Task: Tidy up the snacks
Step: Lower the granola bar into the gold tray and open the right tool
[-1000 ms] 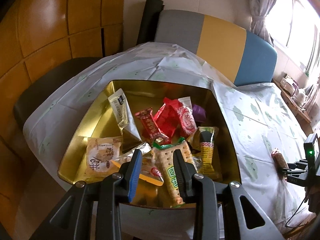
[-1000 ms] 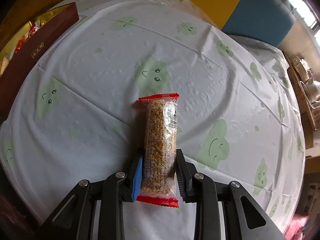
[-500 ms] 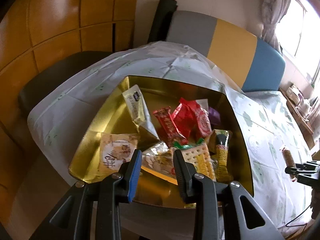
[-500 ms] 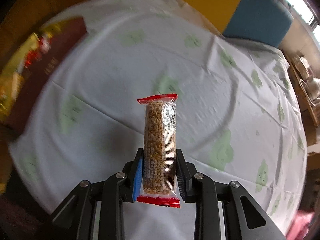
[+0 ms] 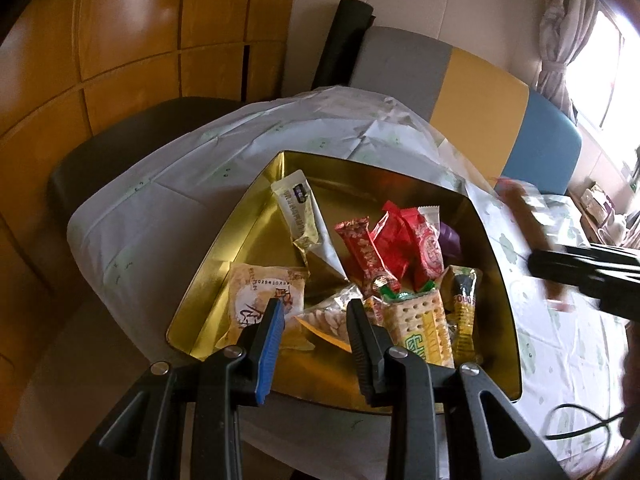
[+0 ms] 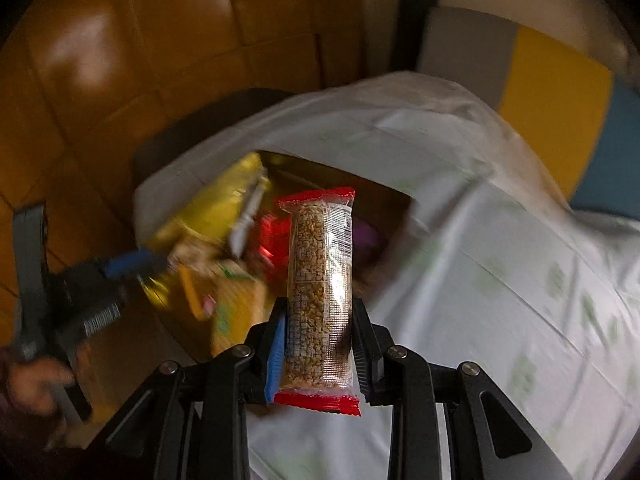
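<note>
A gold tin box (image 5: pixel 248 248) on the table holds several wrapped snacks: red packets (image 5: pixel 384 244), a cracker pack (image 5: pixel 420 328), a white sachet (image 5: pixel 298 208) and a round biscuit pack (image 5: pixel 260 292). My left gripper (image 5: pixel 316 316) hovers over the box's near edge, open, with nothing between its fingers. My right gripper (image 6: pixel 318 320) is shut on a clear grain bar with red ends (image 6: pixel 320 288), held in the air beside the box (image 6: pixel 208 208). In the left wrist view the right gripper (image 5: pixel 580 268) and the bar (image 5: pixel 524 216) appear blurred at the box's right side.
A white tablecloth with green cloud prints (image 5: pixel 200 184) covers the table. A grey, yellow and blue chair back (image 5: pixel 472 84) stands behind it and a dark seat (image 5: pixel 120 140) to the left, by wooden wall panels. A black cable (image 5: pixel 580 428) hangs at the right. A hand (image 6: pixel 36 384) grips the left tool.
The right gripper lifted the grain bar off the tablecloth and swung it left and up, next to the gold box. The left gripper shifted slightly, its jaw gap unchanged.
</note>
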The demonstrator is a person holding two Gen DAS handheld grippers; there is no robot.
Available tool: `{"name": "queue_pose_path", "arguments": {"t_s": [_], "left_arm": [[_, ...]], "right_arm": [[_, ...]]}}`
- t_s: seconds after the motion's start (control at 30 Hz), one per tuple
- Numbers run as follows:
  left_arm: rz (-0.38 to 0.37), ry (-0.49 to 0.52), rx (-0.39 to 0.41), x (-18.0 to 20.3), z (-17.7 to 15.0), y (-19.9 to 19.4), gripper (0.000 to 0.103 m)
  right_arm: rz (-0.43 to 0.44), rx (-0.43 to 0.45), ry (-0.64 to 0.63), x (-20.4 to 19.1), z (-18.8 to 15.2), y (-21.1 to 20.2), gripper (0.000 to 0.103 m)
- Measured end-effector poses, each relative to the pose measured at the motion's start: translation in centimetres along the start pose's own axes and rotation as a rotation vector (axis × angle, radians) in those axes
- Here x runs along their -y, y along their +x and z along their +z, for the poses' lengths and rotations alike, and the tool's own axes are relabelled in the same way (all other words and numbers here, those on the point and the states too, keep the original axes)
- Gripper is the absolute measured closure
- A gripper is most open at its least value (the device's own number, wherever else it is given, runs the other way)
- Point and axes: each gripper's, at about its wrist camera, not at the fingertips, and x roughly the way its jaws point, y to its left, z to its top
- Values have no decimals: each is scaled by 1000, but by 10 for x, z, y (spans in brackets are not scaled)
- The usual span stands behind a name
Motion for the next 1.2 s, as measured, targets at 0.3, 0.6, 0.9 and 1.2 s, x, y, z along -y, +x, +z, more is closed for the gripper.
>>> {"name": "queue_pose_path", "arguments": {"t_s": [0.3,0.6,0.9,1.2], "left_arm": [[-3,-7,-26,-6,-7,9,70],[1,6,-25,1,-6,11,64],[24,11,5,7,0,-2,46],[56,46,64,20,-2,-21,46]], "right_arm": [[3,-154,19,-10,3,97,66],[20,-104,26,-9,-8,77,76],[-3,-104,35,-16,-8,84,76],[-77,0,96,-16,-23,46,67]]}}
